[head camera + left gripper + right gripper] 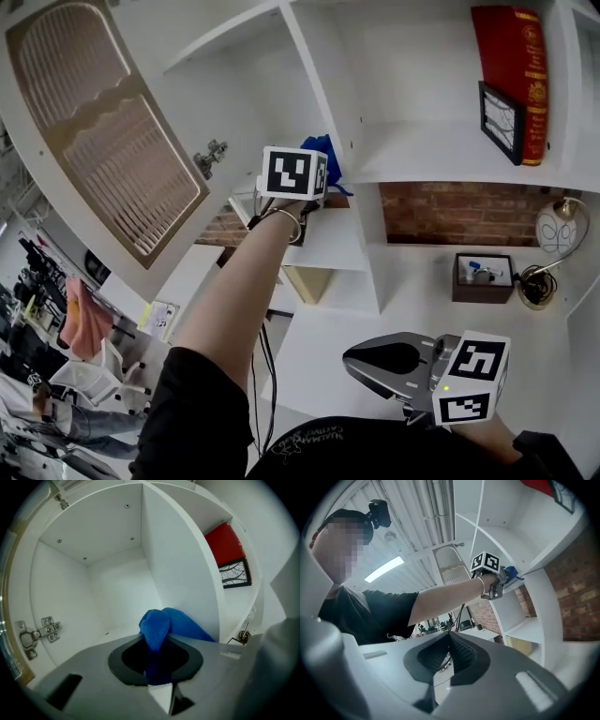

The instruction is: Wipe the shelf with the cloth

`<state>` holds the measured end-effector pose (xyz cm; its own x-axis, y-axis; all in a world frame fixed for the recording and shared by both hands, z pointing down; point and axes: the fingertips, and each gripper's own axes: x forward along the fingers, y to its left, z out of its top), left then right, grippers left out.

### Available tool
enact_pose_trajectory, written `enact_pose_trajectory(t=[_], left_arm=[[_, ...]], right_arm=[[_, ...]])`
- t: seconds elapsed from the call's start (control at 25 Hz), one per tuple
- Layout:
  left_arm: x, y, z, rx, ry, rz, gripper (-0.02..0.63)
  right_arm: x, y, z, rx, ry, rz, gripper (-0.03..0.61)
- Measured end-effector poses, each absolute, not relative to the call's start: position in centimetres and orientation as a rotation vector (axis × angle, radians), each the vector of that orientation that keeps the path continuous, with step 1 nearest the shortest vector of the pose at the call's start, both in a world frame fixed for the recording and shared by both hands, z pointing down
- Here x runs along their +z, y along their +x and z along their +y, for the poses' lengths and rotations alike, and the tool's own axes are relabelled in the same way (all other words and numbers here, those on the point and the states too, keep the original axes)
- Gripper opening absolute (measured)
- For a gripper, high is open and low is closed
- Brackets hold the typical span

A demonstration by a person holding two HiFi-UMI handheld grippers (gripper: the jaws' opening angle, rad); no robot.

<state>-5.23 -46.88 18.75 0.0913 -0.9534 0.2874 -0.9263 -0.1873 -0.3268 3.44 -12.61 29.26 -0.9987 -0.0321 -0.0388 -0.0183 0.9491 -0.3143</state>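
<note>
The left gripper (pixel 156 660) grasps the blue cloth (pixel 161 623), which projects toward 12 o'clock over the shelf (pixel 112 627) board. The right gripper (pixel 449 641), clenched empty, hangs well apart at 5 o'clock.

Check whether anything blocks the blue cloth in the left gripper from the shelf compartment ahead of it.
Nothing visible does. The left gripper grips the blue cloth at the front edge of the shelf compartment. Its floor and walls are bare, and its door is swung wide open to the left.
</note>
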Motion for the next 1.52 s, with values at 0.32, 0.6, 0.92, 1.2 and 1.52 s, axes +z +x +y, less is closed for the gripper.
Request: enact_pose_trajectory(t=[0.32,0.6,0.92,1.2,1.52], left_arm=[[18.6,-3.1,-45.9,-0.603,-2.316,1.844,0.058],[17.3,-4.2,-44.6,-0.33,-2.246,1.874,0.061],[14.6,-17.8,-43.1,-0.045,-1.959,2.296,0.063],[16.6,-21.9,-42.8,-0.009,-1.945,2.413,0.063],[18.2,-21.4,-44.0,-0.126,-1.99,2.333,0.064]], right_arm=[[32.9,6.1,-11.6,-0.618,-0.13,3.039,0.009],[33.5,4.1,-10.3,-0.616,-0.122,3.081,0.009],[32.1,0.3,-10.3,-0.577,-0.143,3.134,0.009],[31.5,-1.2,-9.8,-0.534,-0.184,3.18,0.009],[31.0,-0.6,-10.0,-0.505,-0.287,3.179,0.009]])
